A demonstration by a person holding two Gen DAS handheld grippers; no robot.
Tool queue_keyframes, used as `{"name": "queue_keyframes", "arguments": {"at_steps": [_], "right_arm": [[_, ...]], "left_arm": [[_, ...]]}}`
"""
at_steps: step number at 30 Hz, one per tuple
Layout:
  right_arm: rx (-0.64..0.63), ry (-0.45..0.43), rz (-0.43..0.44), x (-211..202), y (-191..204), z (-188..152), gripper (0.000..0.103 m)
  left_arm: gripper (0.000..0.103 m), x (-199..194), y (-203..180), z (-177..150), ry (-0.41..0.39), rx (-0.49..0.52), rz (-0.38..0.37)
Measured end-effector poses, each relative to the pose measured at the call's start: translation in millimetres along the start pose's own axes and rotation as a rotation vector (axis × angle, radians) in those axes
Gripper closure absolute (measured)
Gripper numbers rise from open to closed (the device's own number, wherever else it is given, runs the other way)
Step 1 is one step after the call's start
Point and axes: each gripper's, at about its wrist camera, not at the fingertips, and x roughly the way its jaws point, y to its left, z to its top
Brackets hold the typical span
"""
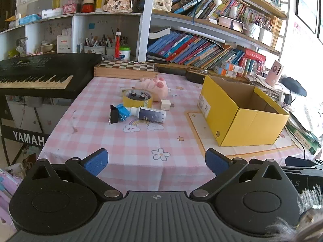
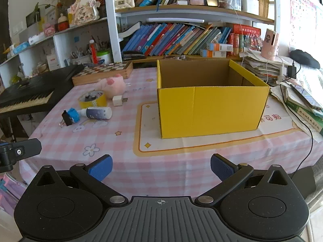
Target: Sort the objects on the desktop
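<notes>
A cluster of small objects lies on the pink checked tablecloth [image 1: 141, 145]: a pink plush toy [image 1: 155, 86], a yellow tape roll [image 1: 137, 99], a white charger cube [image 1: 166, 105], a purple-and-white bottle [image 1: 149, 114] on its side, a blue item [image 1: 122, 113] and a black binder clip [image 1: 114, 114]. An open yellow cardboard box [image 1: 240, 111] [image 2: 210, 104] stands to their right, with nothing visible inside. My left gripper [image 1: 156, 162] is open near the table's front edge, well short of the objects. My right gripper [image 2: 161, 168] is open too, in front of the box.
A black Yamaha keyboard [image 1: 38, 74] stands left of the table. A wooden chessboard [image 1: 125, 68] lies at the back. Shelves of books [image 1: 193, 48] fill the wall behind. Stacked papers and cables [image 2: 298, 98] crowd the right side. The box sits on a printed mat [image 2: 201, 141].
</notes>
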Motion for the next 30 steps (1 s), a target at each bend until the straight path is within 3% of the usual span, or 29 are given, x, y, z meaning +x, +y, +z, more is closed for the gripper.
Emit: {"name": "queue_keyframes", "arguments": {"at_steps": [30], "right_arm": [[0.003, 0.012, -0.004, 4.0, 1.3, 2.5, 0.0]], "left_arm": [[0.0, 7.0, -1.6, 0.8, 0.008, 0.018, -0.009]]}}
